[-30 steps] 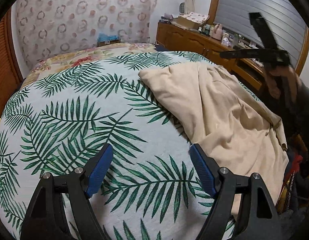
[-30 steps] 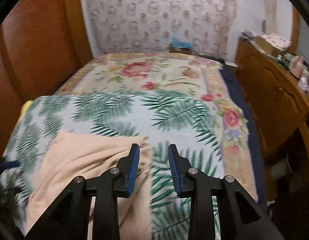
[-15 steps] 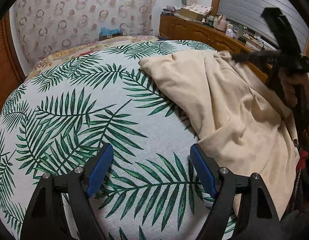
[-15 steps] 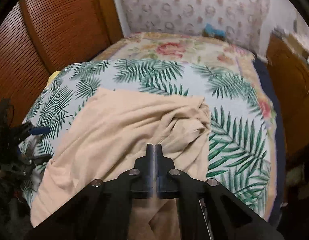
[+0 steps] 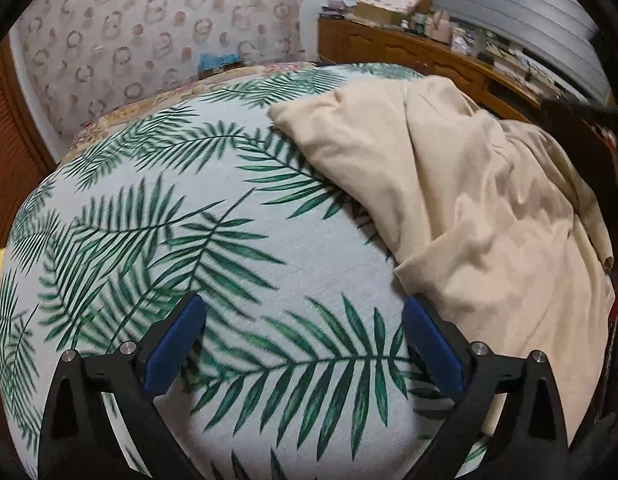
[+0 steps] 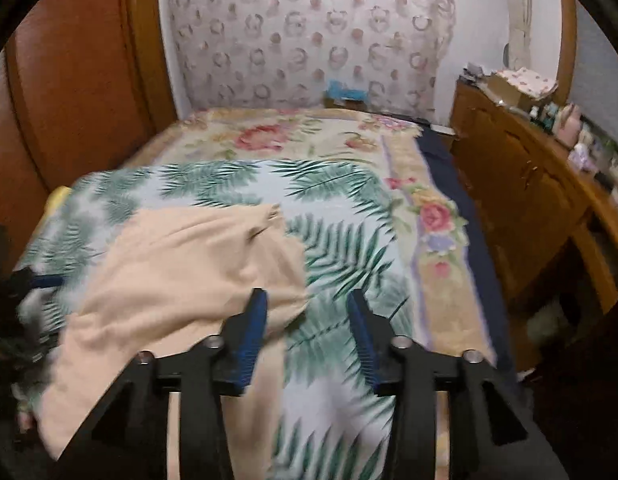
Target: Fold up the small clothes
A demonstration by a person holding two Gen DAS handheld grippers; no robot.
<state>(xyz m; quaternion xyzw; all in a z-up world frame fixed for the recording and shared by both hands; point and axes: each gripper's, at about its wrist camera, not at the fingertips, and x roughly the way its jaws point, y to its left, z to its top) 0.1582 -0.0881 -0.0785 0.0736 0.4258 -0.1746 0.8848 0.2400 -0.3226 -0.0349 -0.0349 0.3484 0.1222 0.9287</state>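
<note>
A crumpled beige garment (image 5: pixel 461 200) lies on the palm-leaf cloth (image 5: pixel 229 272), on its right side and hanging over the near edge. In the right wrist view the garment (image 6: pixel 181 272) lies to the left on the same cloth (image 6: pixel 341 248). My left gripper (image 5: pixel 305 332) is open and empty over bare cloth, its right finger (image 5: pixel 429 344) close to the garment's edge. My right gripper (image 6: pixel 305 320) is open and empty, its left finger (image 6: pixel 249 328) over the garment's right edge.
The palm-leaf cloth lies over a floral bedspread (image 6: pixel 293 136). A wooden dresser (image 6: pixel 525 184) with clutter on top runs along the right. A wooden sliding door (image 6: pixel 69 80) stands at the left. A patterned curtain (image 6: pixel 309 32) hangs behind the bed.
My right gripper closed on the garment half a second ago and has now opened and let it go. The garment is more bunched. My left gripper stayed open and moved nearer the garment.
</note>
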